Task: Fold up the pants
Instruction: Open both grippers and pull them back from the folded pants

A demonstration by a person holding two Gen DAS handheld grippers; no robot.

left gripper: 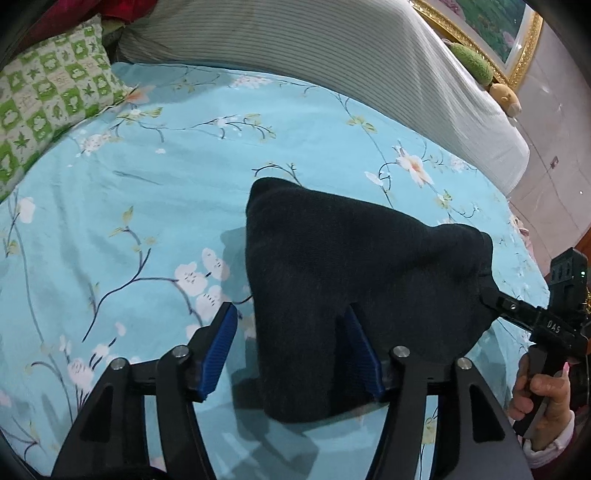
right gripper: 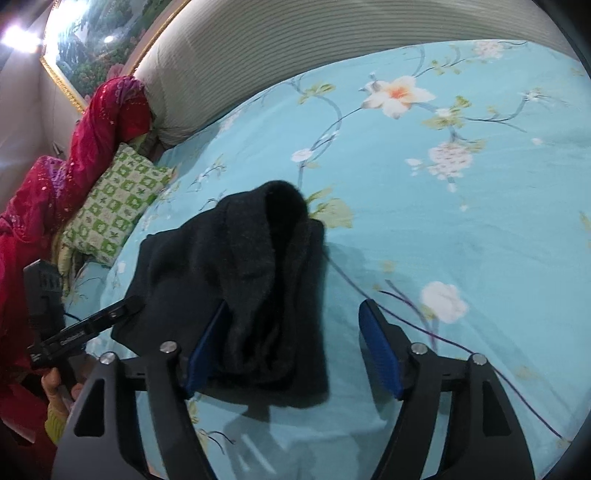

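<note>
The black pants [left gripper: 343,280] lie folded in a thick bundle on the blue flowered bedsheet [left gripper: 147,192]. My left gripper [left gripper: 291,325] is open, its right blue pad tucked against the bundle's near edge, its left pad over bare sheet. In the right wrist view the pants [right gripper: 255,280] lie in front of my right gripper [right gripper: 295,321], which is open; its left pad touches the cloth, its right pad is over the sheet [right gripper: 443,221]. Each view shows the other gripper at the bundle's far side.
A green checked pillow [left gripper: 48,103] and a grey ribbed headboard cushion [left gripper: 314,48] lie at the bed's far end. Red cloth [right gripper: 55,177] is heaped beside the pillow. A gold-framed picture [left gripper: 517,33] hangs behind. The bed edge is at the right.
</note>
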